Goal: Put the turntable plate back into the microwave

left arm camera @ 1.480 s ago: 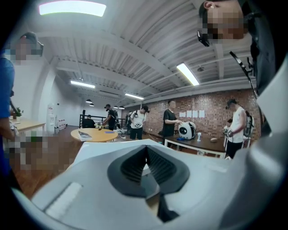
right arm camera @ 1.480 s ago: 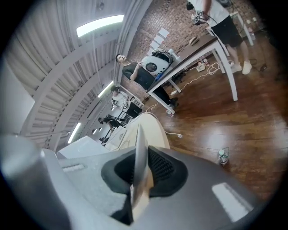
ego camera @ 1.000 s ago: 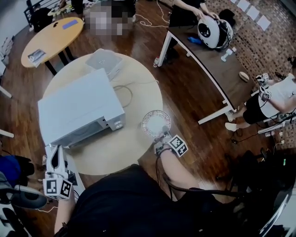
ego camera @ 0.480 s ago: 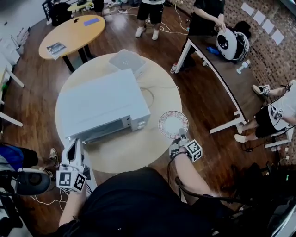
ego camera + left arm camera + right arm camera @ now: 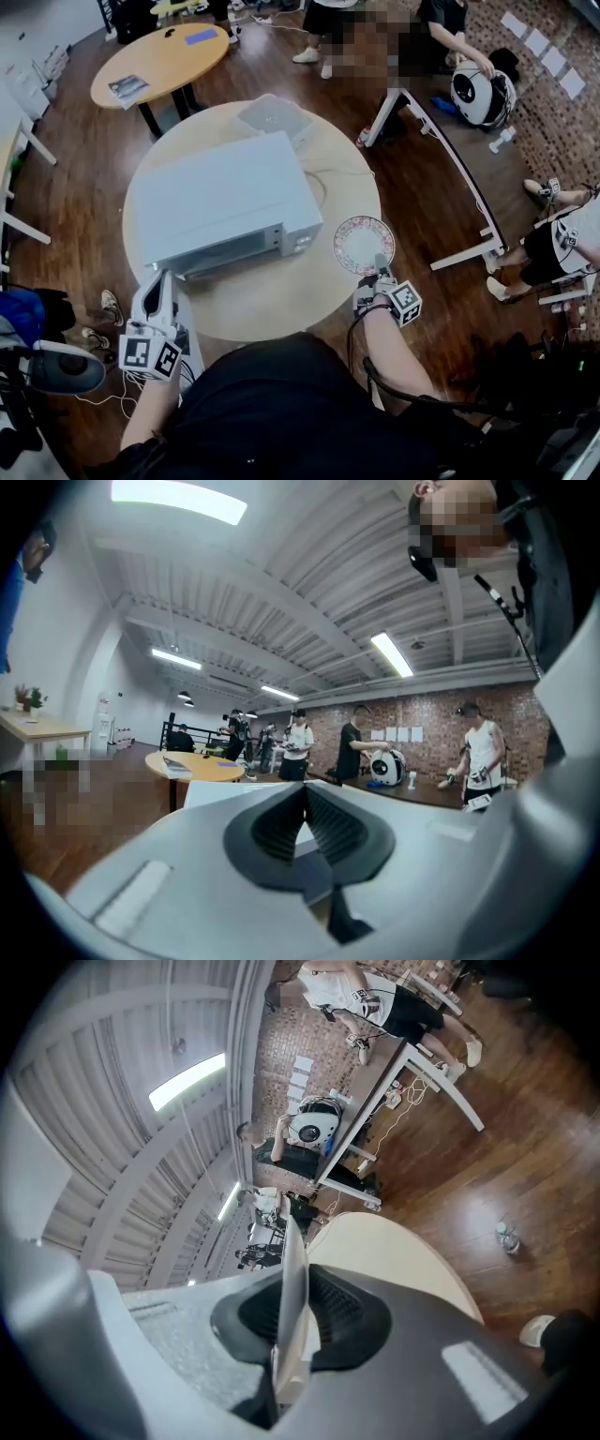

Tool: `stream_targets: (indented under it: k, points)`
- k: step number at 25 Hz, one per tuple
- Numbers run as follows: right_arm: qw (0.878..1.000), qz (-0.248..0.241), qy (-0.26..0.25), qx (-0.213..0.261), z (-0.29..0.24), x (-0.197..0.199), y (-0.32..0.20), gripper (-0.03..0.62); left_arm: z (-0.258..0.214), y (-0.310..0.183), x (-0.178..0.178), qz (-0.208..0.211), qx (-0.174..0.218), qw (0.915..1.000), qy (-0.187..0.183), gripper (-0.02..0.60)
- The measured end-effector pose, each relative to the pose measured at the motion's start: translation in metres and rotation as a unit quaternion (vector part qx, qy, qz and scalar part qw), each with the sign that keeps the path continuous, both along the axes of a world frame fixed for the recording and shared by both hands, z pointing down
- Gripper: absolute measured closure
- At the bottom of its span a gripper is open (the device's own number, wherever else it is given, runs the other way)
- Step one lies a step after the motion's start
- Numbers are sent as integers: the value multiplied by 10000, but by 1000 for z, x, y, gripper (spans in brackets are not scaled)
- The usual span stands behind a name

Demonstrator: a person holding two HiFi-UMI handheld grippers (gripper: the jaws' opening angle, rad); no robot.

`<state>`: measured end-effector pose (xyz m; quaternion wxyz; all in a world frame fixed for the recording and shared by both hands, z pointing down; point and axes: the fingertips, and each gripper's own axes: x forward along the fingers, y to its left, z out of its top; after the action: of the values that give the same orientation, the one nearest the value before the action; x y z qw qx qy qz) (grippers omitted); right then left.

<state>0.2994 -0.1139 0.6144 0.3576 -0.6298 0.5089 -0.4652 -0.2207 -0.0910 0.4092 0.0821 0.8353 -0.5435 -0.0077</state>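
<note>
The white microwave [image 5: 225,208] sits on the round pale table [image 5: 272,300], its front facing me and its door looking closed. The glass turntable plate [image 5: 364,243] hangs over the table's right edge, to the right of the microwave. My right gripper [image 5: 378,265] is shut on the plate's near rim. In the right gripper view the plate [image 5: 292,1246] stands edge-on between the pads of the right gripper [image 5: 294,1309]. My left gripper [image 5: 160,278] is at the table's lower-left edge and points at the microwave's front. In its own view, the left gripper [image 5: 306,803] is shut with nothing in it.
A small white box [image 5: 274,116] and a cable [image 5: 324,190] lie behind the microwave. A second round wooden table [image 5: 169,58] stands at the back left, and a long dark desk [image 5: 459,183] at the right. Several people stand around the room.
My right gripper has risen a little with the plate still in its jaws. The left gripper has shifted slightly toward the table. The head view has turned.
</note>
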Motion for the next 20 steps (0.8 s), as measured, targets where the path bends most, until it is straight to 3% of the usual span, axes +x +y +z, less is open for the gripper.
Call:
stream_targets:
  k: [20]
  points:
    - [9993,-282,-228,-29,-1,-36,10,562,5,11,9,253,-87,9996,-2,578]
